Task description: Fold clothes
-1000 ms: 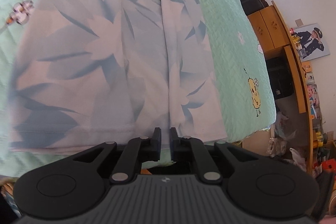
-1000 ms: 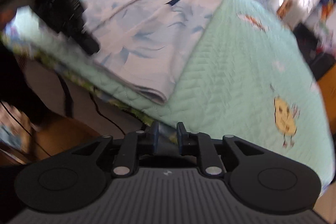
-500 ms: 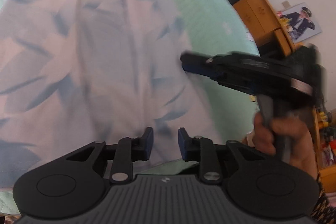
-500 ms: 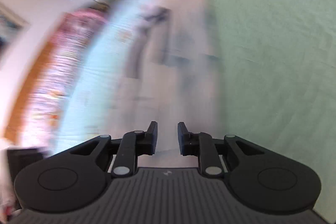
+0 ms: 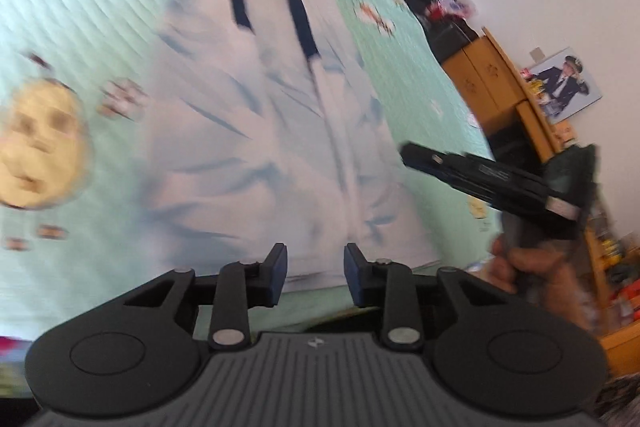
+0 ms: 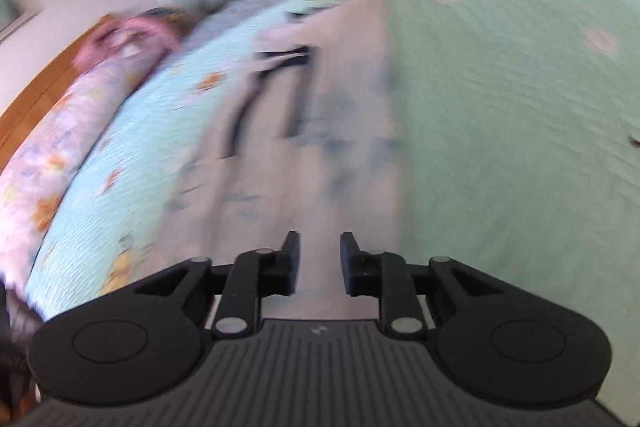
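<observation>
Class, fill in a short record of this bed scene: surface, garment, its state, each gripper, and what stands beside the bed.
surface: mint green quilted bedspread with cartoon prints
garment: pale floral shirt with dark navy neckline trim, lying flat on the bedspread
garment state: sides folded in to a narrow strip; not yet folded crosswise
left gripper: jaws opening, nothing between the fingers, near the shirt's lower hem
right gripper: jaws opening, nothing between them, over the shirt
beside the bed: wooden cabinet
picture quality: motion-blurred

Folded garment [image 5: 280, 131] flat on bedspread [image 5: 80, 27], near its edge.
</observation>
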`<state>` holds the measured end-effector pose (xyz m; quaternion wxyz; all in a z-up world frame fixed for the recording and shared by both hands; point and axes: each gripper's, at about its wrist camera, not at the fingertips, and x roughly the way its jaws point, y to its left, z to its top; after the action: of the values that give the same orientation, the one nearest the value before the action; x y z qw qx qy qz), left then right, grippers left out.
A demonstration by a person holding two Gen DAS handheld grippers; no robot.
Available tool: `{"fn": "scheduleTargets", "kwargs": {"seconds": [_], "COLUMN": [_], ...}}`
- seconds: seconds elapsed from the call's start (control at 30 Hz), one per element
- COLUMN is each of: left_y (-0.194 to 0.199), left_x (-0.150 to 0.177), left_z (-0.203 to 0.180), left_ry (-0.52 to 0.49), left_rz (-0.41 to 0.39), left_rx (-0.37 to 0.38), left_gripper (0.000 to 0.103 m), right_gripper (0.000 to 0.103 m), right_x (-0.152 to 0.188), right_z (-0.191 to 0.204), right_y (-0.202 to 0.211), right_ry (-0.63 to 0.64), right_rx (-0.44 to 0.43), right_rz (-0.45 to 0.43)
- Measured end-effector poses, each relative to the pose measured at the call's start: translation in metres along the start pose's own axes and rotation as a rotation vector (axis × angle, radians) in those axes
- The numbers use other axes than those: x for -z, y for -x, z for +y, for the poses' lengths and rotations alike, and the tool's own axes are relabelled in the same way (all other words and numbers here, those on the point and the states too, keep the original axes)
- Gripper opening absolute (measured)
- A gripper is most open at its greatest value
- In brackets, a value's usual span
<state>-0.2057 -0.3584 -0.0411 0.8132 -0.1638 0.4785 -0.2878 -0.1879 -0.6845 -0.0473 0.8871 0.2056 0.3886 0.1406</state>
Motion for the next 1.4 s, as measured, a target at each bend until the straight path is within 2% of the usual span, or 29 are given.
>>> {"fn": "scheduleTargets", "kwargs": {"seconds": [0.07,0.13,0.2,0.33,0.47,0.57,0.73,0.83,0.97,1.03,1.3,1.4], "left_y": [0.01,0.013,0.016,0.021,0.02,0.018,0.016,0.015,0.014,0.014,0.014,0.011], "left_x": [0.007,0.013,0.017,0.022,0.028,0.035,0.039,0.039,0.038,0.038,0.038,0.04], "left_z": [-0.001,0.0,0.0,-0.002,-0.01,-0.012,-0.005,-0.001,0.003,0.004,0.006,0.002], "left_ry": [-0.082,-0.131,-0.167,-0.237,-0.355,-0.396,-0.401,-0.406,-0.401,-0.403,-0.419,-0.454], "left_rz": [-0.016,-0.012,-0.022,-0.056,-0.064,-0.073,-0.099,-0.099,-0.096,-0.093,-0.076,-0.064], "left_rx": [-0.073,-0.104,-0.119,-0.14,-0.186,-0.221,-0.28,-0.307,-0.323,-0.332,-0.404,-0.402], "left_gripper": [0.038,0.038,0.039,0.043,0.047,0.051,0.052,0.053,0.053,0.053,0.054,0.054], "right_gripper": [0.031,0.031,0.033,0.034,0.034,0.034,0.033,0.027,0.01,0.008,0.007,0.007], "right_x": [0.015,0.029,0.041,0.055,0.054,0.055,0.052,0.049,0.047,0.046,0.037,0.035], "right_z": [0.014,0.021,0.02,0.024,0.026,0.024,0.022,0.022,0.024,0.025,0.024,0.026], "right_y": [-0.007,-0.018,-0.029,-0.04,-0.047,-0.054,-0.058,-0.059,-0.059,-0.06,-0.06,-0.057], "right_ry": [-0.041,-0.12,-0.209,-0.263,-0.327,-0.376,-0.407,-0.401,-0.412,-0.427,-0.539,-0.559], "right_rx": [-0.107,-0.191,-0.232,-0.264,-0.285,-0.311,-0.331,-0.324,-0.327,-0.333,-0.377,-0.406], "right_rz": [0.088,0.175,0.246,0.326,0.342,0.35,0.356,0.355,0.344,0.338,0.321,0.314]}}
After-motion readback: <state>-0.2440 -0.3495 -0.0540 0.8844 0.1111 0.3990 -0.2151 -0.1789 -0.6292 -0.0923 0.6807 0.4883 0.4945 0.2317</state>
